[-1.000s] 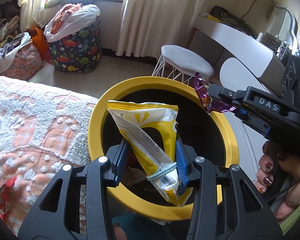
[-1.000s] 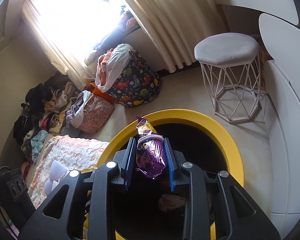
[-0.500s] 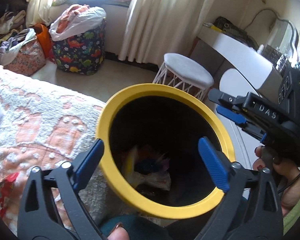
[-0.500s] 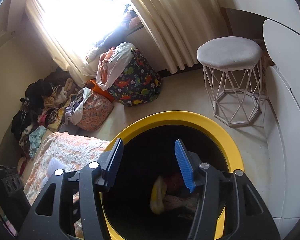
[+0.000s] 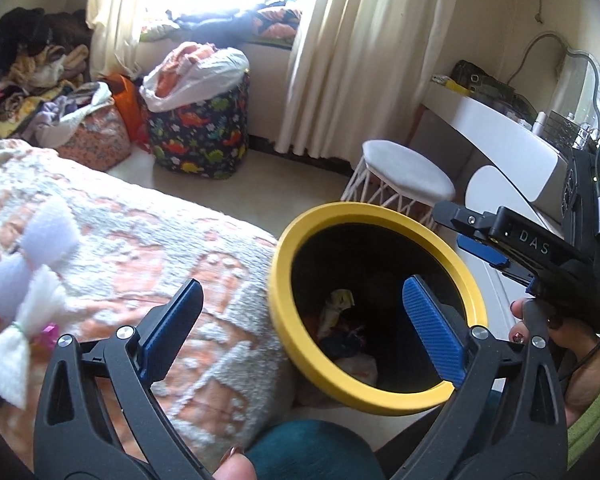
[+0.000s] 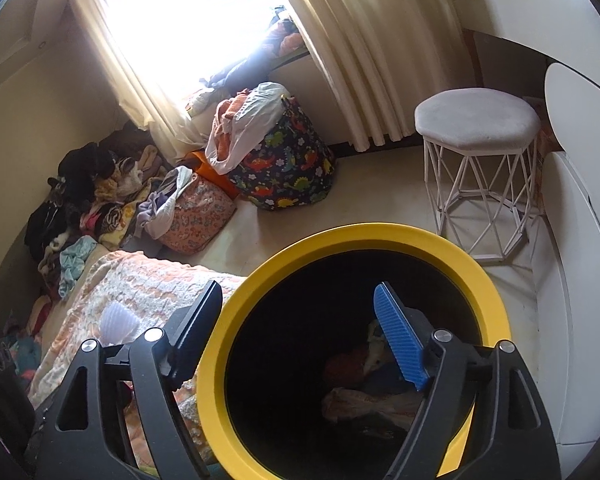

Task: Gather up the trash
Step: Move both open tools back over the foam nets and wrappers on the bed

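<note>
A black bin with a yellow rim [image 5: 364,210] stands beside the bed, with wrappers and crumpled trash [image 5: 340,304] on its bottom. My left gripper [image 5: 302,284] is open wide and empty, its left finger over the bedspread and its right finger over the bin's mouth. In the right wrist view the bin's yellow rim [image 6: 380,232] fills the lower middle, with trash [image 6: 364,400] inside. My right gripper [image 6: 298,286] hangs over the bin, jaws opening, nothing between them. It also shows as the right gripper [image 5: 450,226] at the bin's far right edge. White fluffy bundles [image 5: 16,344] lie on the bed.
A bed with an orange and white bedspread [image 5: 140,248] lies left of the bin. A white wire stool [image 6: 476,128] and a white desk [image 5: 512,136] stand to the right. A dinosaur-print hamper [image 6: 288,168] and piled clothes [image 6: 100,196] sit under the window.
Both grippers have opened; the yellow packet and the purple wrapper dropped into the bin. The left gripper has swung left and up, bringing the bed into view.
</note>
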